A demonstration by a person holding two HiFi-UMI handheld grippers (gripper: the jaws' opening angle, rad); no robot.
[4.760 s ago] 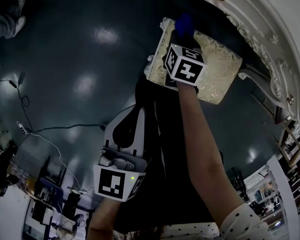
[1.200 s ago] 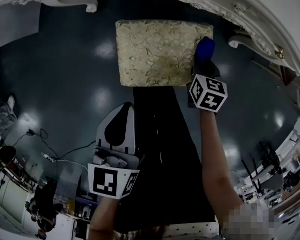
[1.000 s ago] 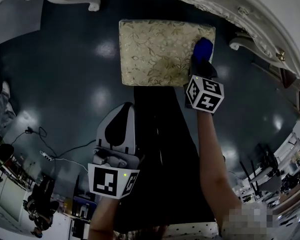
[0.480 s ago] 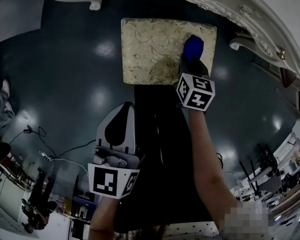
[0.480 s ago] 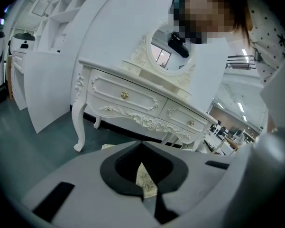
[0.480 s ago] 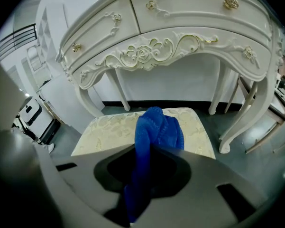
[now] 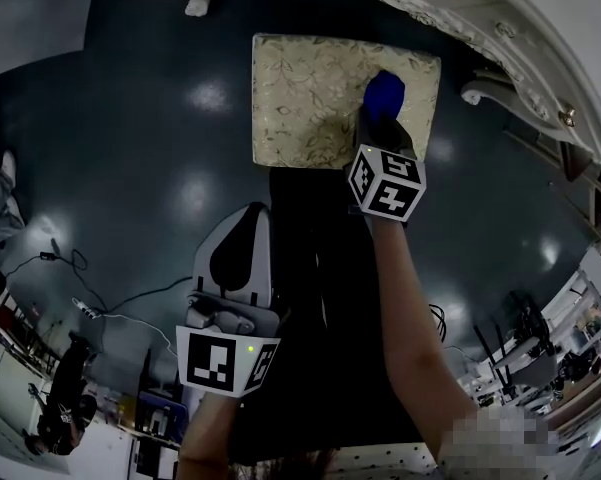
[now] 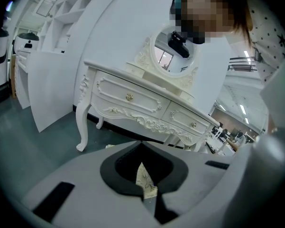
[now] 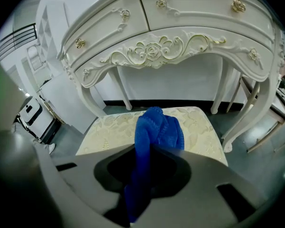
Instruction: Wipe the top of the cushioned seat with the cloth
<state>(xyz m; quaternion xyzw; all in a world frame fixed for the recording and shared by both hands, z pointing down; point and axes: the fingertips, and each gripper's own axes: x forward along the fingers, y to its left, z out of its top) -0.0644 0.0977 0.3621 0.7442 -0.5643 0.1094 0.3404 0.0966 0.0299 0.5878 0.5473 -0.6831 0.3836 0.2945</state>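
One cloth (image 7: 384, 93) farther onto the seat (image 7: 300, 98)

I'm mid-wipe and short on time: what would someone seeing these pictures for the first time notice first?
The bright blue cloth stands out, pinched in the right gripper's jaws and lying on the right part of the gold-patterned cushioned seat. Beyond the seat stands an ornate white dressing table with gilt knobs. The left gripper hangs empty, jaws together, above the dark floor.
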